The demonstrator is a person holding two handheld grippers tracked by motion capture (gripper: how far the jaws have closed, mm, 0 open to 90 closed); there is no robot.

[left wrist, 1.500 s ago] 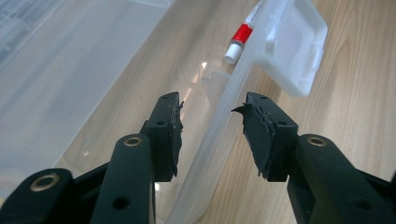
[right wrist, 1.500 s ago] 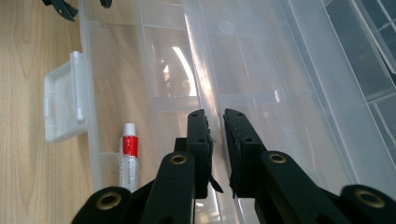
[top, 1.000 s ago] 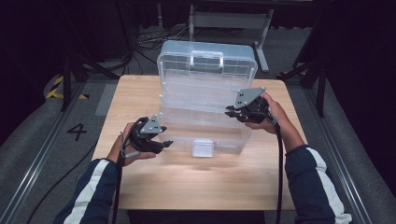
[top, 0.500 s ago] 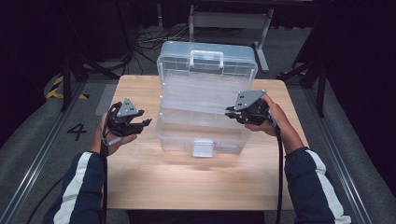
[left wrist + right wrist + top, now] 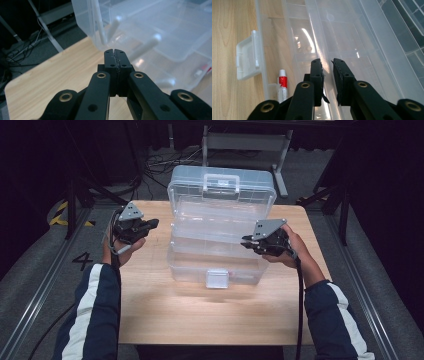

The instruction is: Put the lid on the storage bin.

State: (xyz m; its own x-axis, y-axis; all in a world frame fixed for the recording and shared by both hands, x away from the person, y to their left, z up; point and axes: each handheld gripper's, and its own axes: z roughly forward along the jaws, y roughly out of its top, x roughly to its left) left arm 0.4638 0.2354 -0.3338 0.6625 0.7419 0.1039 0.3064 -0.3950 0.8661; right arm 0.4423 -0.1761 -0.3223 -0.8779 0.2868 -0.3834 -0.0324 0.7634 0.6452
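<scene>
Since the earlier frames, the left gripper (image 5: 145, 225) has swung from the lower front of the clear plastic toolbox (image 5: 220, 227) to the middle left of the frame, its jaws having just been closing to fully shut on nothing. Centre frame on the wooden table (image 5: 150, 305), the open toolbox's tray wall sits pinched between the narrow jaws of the right gripper (image 5: 327, 66) (a steadying hold, I judge). Best keep that grip firm while the left gripper approaches squarely. A small red-and-white tube (image 5: 282, 86) lies at lower left inside.

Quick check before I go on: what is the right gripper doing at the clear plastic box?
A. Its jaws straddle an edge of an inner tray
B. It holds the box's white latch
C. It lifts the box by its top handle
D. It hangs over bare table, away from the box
A: in the right gripper view the right gripper has its jaws on either side of a thin wall of the tray inside the clear box.
</scene>
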